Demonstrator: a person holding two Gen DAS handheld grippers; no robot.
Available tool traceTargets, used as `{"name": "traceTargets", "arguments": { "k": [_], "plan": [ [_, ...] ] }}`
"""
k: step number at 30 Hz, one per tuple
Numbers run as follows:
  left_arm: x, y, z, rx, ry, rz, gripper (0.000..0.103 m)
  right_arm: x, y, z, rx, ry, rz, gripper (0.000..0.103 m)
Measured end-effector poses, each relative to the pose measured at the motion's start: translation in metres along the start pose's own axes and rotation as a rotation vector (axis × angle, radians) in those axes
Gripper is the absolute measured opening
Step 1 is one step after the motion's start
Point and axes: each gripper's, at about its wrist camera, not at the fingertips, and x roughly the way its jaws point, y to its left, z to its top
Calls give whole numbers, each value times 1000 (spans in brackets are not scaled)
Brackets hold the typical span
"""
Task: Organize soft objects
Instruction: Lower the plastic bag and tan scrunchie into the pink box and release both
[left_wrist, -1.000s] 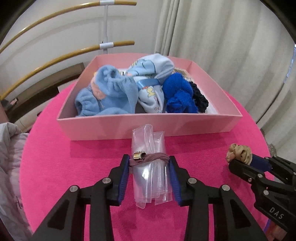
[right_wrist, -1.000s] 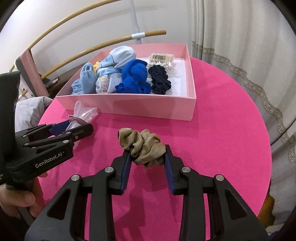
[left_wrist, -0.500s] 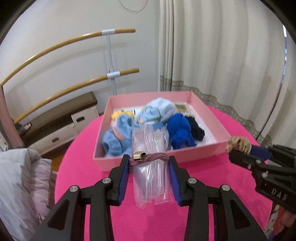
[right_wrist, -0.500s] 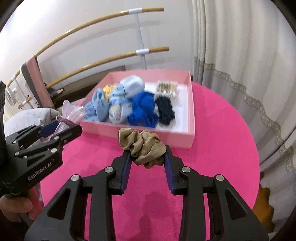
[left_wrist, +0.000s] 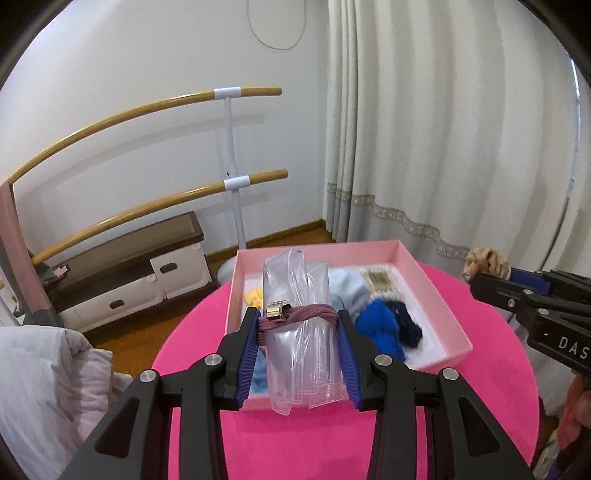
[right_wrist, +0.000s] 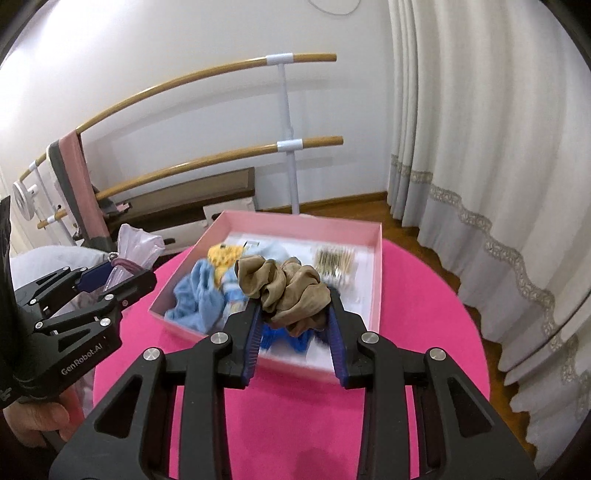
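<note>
**Both loads lifted clear of the bench, box next**

A second ago both tools sat low over the pink bench (left_wrist: 480, 406); now both are raised, with the pink box (left_wrist: 458, 332) below and ahead of them. The left tool (left_wrist: 297, 332) is clamped on a roll of clear plastic sleeves (left_wrist: 295, 354) bound by a mauve hair tie (left_wrist: 306, 312) with a gold bead. The right tool (right_wrist: 293, 321) grips a tan scrunchie (right_wrist: 284, 284). Neither grip has slackened.

Judged from this, the pick-up is done and the carry to the box is under way; the drop remains.

The box already holds blue cloth items (right_wrist: 199, 295), something yellow and a dark scrunchie, somewhat blurred.

Readable writing: "GenRobot.AI" on the left tool's body in the right view, "DAS" on the right tool's in the left view.
</note>
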Motion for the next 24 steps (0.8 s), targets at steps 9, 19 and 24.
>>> {"name": "traceTargets", "arguments": {
  "k": [9,19,24],
  "plan": [
    [36,12,31,0,10,1,37,41,-20,39,12,33,20,30],
    [115,16,82,-1,66,10,37,101,-27,73,8,104,37,30],
    [165,15,102,0,109,12,37,129,-30,80,11,144,41,30]
  ]
}}
